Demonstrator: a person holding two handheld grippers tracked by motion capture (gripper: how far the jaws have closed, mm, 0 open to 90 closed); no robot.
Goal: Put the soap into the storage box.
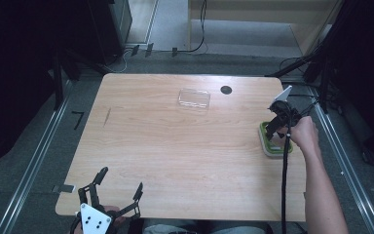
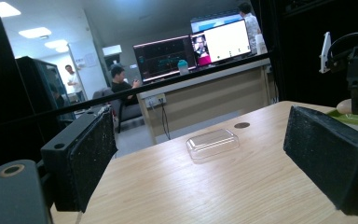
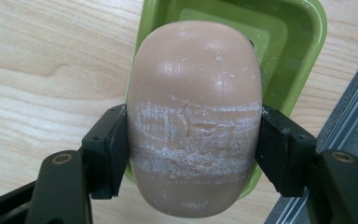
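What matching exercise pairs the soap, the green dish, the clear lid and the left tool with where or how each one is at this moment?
Things:
1. soap
2. green dish
3. clear lid
4. left tool

States:
A. open, holding nothing, at the table's near edge
B. lying alone toward the table's far side
C. clamped between the right tool's jaws
D. at the table's right edge, under the soap

Pairs: 1-C, 2-D, 3-B, 4-A

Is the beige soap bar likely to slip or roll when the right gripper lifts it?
The soap looks smooth and rounded, so it may slip. White scuffs beside the pads suggest a soft surface. Set down, its curved shape might rock.
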